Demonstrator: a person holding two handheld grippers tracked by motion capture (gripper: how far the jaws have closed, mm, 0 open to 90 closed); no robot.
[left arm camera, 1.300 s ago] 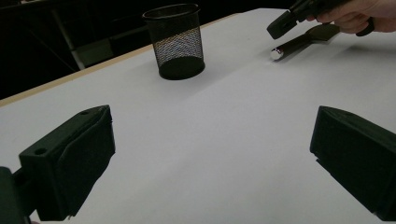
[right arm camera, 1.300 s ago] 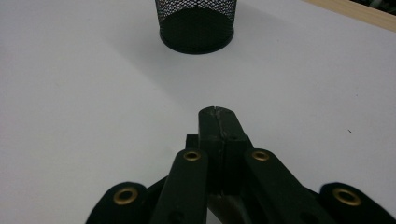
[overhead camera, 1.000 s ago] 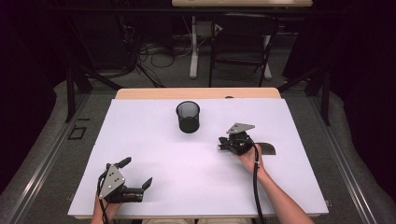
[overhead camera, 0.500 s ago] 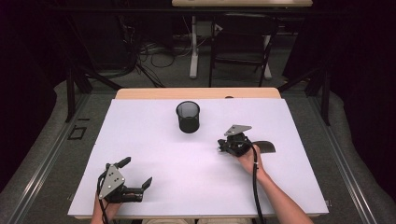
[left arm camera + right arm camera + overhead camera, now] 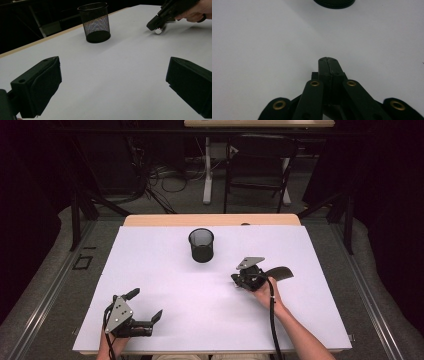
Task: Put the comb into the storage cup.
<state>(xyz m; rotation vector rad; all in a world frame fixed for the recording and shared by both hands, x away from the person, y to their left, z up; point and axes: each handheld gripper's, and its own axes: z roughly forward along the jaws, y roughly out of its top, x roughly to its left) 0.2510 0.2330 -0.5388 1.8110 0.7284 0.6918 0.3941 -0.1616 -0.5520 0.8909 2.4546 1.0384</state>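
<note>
Lower left of the high view: the left gripper rests on the white table cover, jaws spread wide, nothing between them. Its own view confirms this (both black pads stand far apart over bare cover).

Centre right of the high view: the right gripper, held by the person's right hand, tips down at the cover. Its jaws are pressed together; in the right gripper view they meet flush. In the left gripper view a small shiny silver object, possibly a ball, lies just at its tip; contact cannot be told.

Farther back, upper centre: a black mesh pen cup stands upright, well apart from both grippers.
</note>
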